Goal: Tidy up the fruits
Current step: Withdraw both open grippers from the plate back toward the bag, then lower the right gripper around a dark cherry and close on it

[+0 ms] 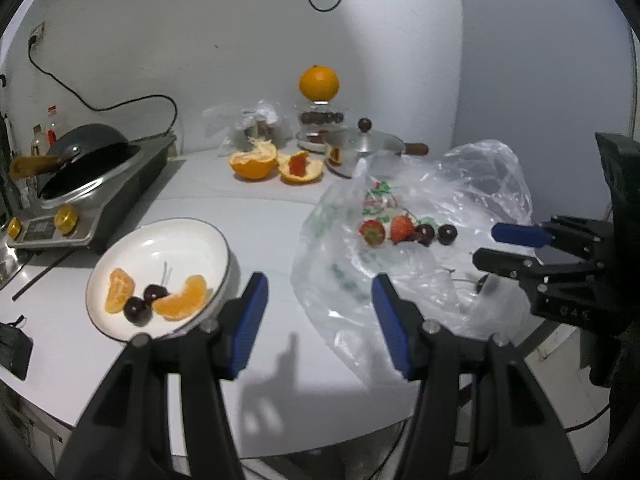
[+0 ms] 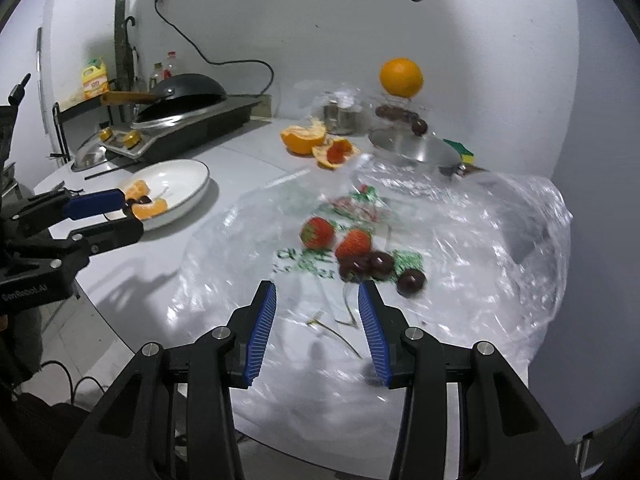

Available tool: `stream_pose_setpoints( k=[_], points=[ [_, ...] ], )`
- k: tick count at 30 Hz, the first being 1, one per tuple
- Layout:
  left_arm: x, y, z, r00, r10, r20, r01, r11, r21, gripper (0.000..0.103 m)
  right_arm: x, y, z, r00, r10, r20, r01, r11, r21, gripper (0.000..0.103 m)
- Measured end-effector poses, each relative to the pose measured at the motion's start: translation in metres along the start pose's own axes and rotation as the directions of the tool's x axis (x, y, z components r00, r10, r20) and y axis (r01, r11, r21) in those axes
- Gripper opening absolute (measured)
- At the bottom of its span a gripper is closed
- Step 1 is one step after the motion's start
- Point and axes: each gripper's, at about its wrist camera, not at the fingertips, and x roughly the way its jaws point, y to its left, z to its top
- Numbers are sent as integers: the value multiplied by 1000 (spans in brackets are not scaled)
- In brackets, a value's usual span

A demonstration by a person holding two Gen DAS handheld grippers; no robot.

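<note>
A white plate (image 1: 176, 246) holds two orange segments (image 1: 182, 300) and two dark cherries (image 1: 138, 309). My left gripper (image 1: 319, 280) hovers open over bare table between the plate and a clear plastic bag (image 1: 472, 184). Two strawberries (image 1: 402, 227) and several cherries (image 1: 447, 234) lie on the bag. In the right wrist view, my right gripper (image 2: 317, 286) stands open above the bag (image 2: 480, 240), just short of the strawberries (image 2: 317, 233) and cherries (image 2: 411, 282). Nothing sits between either pair of fingers. The left gripper (image 2: 132, 213) shows beside the plate (image 2: 188, 174).
A stove with a black wok (image 1: 86, 148) stands at the left. Peeled orange halves (image 1: 254, 162), a lidded steel pot (image 1: 360, 152) and a whole orange (image 1: 319, 82) on a glass jar crowd the back. The rounded table edge (image 1: 280, 452) runs near me. Loose stems (image 2: 340, 334) lie on the bag.
</note>
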Motion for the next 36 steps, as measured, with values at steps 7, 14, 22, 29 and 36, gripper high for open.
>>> stream_pose_setpoints(
  k=[7, 14, 22, 29, 36],
  points=[
    [6, -21, -1, 1000, -20, -17, 21, 999, 29, 56, 12, -16, -17, 998, -18, -57, 19, 999, 28, 45],
    [11, -36, 1, 999, -31, -25, 32, 998, 46, 56, 25, -34, -33, 989, -11, -145, 19, 998, 59, 45],
    [17, -50, 0, 998, -46, -41, 48, 996, 68, 56, 25, -41, -48, 983, 5, -182, 11, 996, 88, 45],
    [17, -50, 2, 998, -43, -39, 46, 996, 76, 56, 30, -48, -46, 979, 19, -201, 6, 992, 123, 45],
    [13, -50, 5, 999, -37, -29, 39, 997, 73, 56, 39, -50, -41, 974, 21, -224, 9, 991, 134, 37]
  ],
)
